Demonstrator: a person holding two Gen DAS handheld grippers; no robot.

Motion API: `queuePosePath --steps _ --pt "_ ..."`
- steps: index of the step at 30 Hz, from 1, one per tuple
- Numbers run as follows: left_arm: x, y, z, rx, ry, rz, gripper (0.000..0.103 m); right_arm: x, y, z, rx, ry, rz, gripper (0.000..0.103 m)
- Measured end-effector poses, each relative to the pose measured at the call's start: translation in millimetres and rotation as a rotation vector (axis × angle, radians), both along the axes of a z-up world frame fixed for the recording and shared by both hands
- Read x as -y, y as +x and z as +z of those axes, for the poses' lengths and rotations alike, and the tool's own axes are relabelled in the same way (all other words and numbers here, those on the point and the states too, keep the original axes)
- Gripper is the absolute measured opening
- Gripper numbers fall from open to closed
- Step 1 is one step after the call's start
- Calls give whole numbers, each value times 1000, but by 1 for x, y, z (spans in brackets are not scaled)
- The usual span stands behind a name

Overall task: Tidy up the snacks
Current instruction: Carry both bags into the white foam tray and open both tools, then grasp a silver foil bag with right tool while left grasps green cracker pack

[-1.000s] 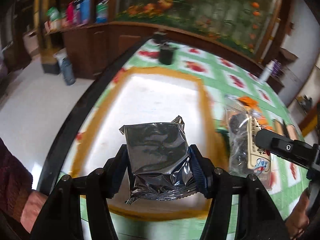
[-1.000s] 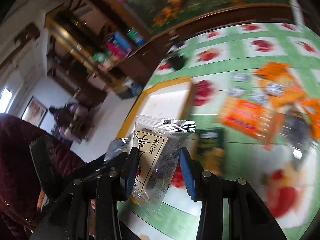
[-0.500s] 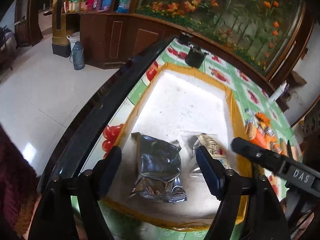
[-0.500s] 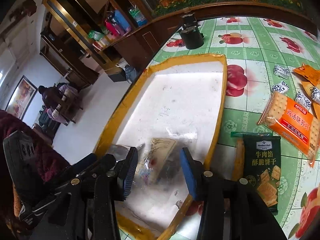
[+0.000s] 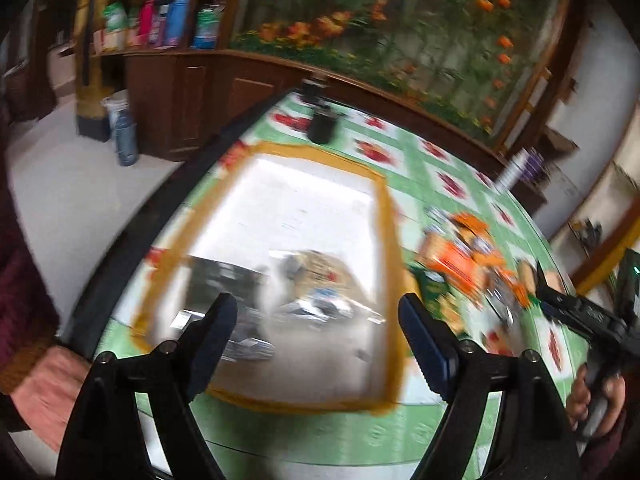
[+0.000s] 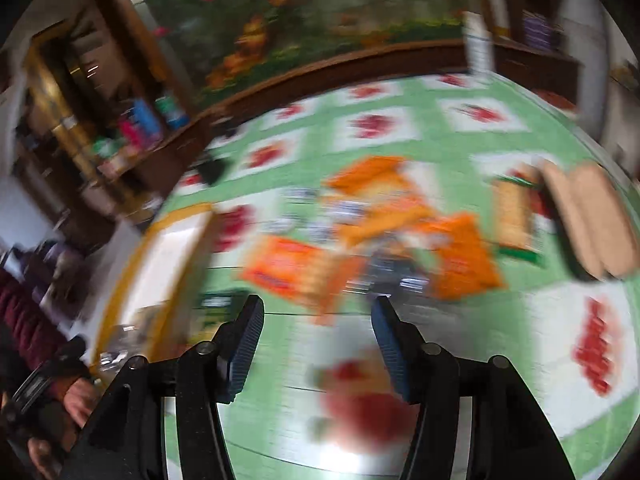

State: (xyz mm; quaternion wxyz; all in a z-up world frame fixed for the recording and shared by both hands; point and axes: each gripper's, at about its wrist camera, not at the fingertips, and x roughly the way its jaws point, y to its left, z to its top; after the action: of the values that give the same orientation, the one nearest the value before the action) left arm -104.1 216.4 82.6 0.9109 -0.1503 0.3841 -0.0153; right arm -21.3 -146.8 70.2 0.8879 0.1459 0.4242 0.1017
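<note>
Both views are smeared by motion blur, so we keep to what reads clearly. Our left tongs [image 5: 318, 334] stand spread wide with nothing between the dark blue pads [image 5: 426, 344], hanging over the near end of the white rectangular mat with the orange-yellow taped border [image 5: 384, 216] that lies on the table covered in a green cloth with red fruit squares [image 5: 404, 436]. On that mat lie two snacks: a crinkled silver foil packet [image 5: 218, 280] near its left edge, and just beside it to the right a clear plastic packet with a tan label [image 5: 316, 280]; whether the two touch we cannot tell through the blur. Our right tongs [image 6: 318, 342] are also open and hold nothing, poised above the cloth to the right of the mat. Ahead of them sits a loose heap of orange snack packets [image 6: 384, 216] with small silver-wrapped pieces among them, and a dark green biscuit packet [image 6: 218, 306] lies between the heap and the mat's border. In the left view the right hand [image 5: 592, 396] appears at the right edge, well apart from the mat. A black cylindrical container [image 5: 322, 124] stands beyond the mat's far end.
</note>
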Motion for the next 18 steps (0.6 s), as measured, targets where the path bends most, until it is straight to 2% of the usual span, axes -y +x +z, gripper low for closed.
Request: queuePosePath --steps 4,9,11,12,18 --pt "42 3 -3 -25 41 -104 82 41 -2 -18 -39 15 -95 64" --pt "76 5 -8 -53 77 -177 82 47 7 -25 -22 18 -93 70" --pt "85 6 -9 -62 95 -192 82 40 14 -25 2 -11 -71 83" --pt "89 7 -10 -66 103 -196 82 36 19 -27 14 -46 -57 86" --pt "104 17 -17 -96 125 -206 82 9 46 -43 -4 -184 30 88"
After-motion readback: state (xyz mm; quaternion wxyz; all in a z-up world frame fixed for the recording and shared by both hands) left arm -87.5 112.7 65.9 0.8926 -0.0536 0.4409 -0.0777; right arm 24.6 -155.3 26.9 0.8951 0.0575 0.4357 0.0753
